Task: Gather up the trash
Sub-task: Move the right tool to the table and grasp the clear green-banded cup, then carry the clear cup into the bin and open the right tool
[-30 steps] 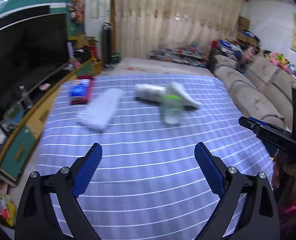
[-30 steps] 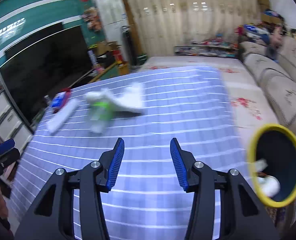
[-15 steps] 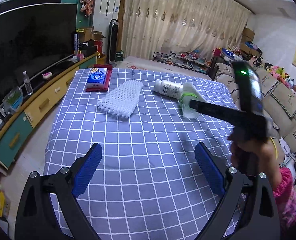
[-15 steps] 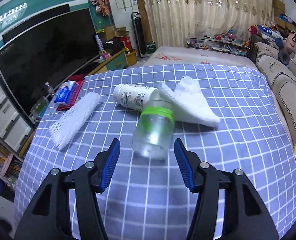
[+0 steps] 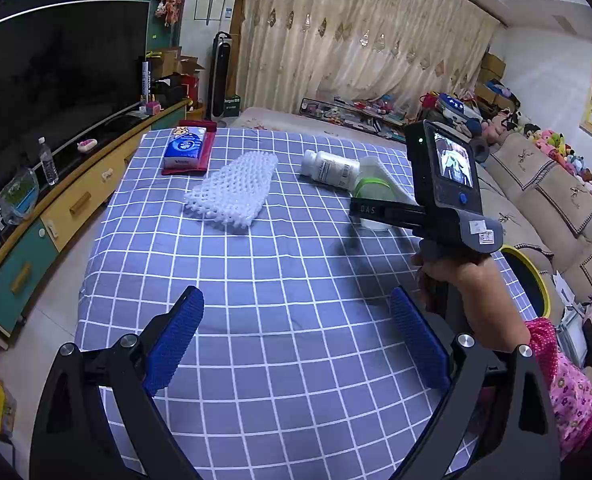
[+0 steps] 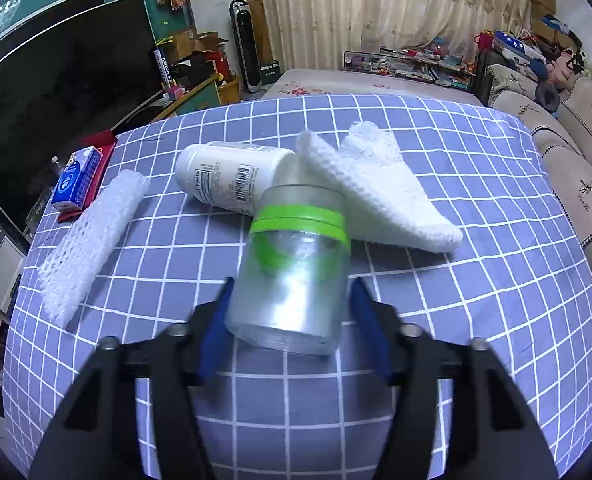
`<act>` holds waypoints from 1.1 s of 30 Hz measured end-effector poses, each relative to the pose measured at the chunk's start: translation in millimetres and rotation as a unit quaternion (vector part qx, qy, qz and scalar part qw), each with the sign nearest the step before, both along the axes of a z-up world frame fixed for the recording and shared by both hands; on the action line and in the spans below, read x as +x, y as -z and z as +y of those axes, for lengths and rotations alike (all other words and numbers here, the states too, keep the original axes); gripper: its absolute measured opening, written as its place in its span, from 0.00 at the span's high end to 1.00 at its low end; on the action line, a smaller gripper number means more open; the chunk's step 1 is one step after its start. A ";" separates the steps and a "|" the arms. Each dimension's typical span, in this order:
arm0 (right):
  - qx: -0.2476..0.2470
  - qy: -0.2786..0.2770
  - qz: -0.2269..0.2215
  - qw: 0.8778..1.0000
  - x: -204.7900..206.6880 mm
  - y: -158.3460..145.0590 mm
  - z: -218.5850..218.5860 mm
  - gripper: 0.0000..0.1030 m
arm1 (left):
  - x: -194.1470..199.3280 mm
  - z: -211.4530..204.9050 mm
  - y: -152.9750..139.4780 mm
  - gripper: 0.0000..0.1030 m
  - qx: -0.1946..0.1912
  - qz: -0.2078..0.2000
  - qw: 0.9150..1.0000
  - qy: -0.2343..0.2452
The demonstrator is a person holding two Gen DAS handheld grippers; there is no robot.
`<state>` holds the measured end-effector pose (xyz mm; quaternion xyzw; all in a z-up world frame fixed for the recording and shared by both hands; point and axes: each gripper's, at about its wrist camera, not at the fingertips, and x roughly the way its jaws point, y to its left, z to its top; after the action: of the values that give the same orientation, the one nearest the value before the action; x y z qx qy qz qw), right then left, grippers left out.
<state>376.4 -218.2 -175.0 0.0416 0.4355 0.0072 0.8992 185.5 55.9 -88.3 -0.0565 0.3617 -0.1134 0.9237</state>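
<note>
The clear jar (image 6: 292,276) with a green band lies on its side near the middle of the checked table (image 6: 475,280), its base between the right gripper (image 6: 290,332) fingers. The jaws have just been closing; whether the pads press the jar I cannot tell. A white bottle (image 6: 228,182) and foam sheet (image 6: 379,192) touch the jar's far end. The left gripper (image 5: 296,344) hovers near the front edge, jaws wide apart, empty.

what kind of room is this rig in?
Most likely a home living room. A big TV sits on a low cabinet, a sofa lines the other side, and curtains cover the far wall. Work happens on a table under a checked cloth.
</note>
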 end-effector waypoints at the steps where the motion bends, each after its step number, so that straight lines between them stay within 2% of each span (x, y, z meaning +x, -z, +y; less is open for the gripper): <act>1: 0.003 0.000 -0.003 1.000 -1.5 -0.2 -2.1 0.53 | 0.3 -1.2 0.5 0.10 0.000 0.000 1.000 0.001; 9: 0.009 -0.009 -0.041 0.999 -36.4 -22.4 -16.0 0.54 | 1.2 -12.0 1.4 0.09 0.002 0.002 1.000 0.010; 15: 0.025 -0.002 -0.063 0.998 -79.2 -40.7 -47.1 0.54 | 2.0 -22.6 2.2 0.09 0.004 0.002 1.000 0.022; 28: 0.050 0.048 -0.089 0.994 -164.4 -61.9 -148.0 0.54 | 7.2 -64.3 4.3 0.09 0.019 0.005 0.999 0.051; 33: 0.033 0.110 -0.098 0.989 -181.6 -66.1 -211.0 0.54 | 10.9 -83.6 5.6 0.09 0.021 0.008 0.998 0.064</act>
<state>194.8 -429.2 -109.0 0.1177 0.3379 -0.0738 0.9309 196.4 -27.7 -93.8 -0.0144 0.3745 -0.1640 0.9125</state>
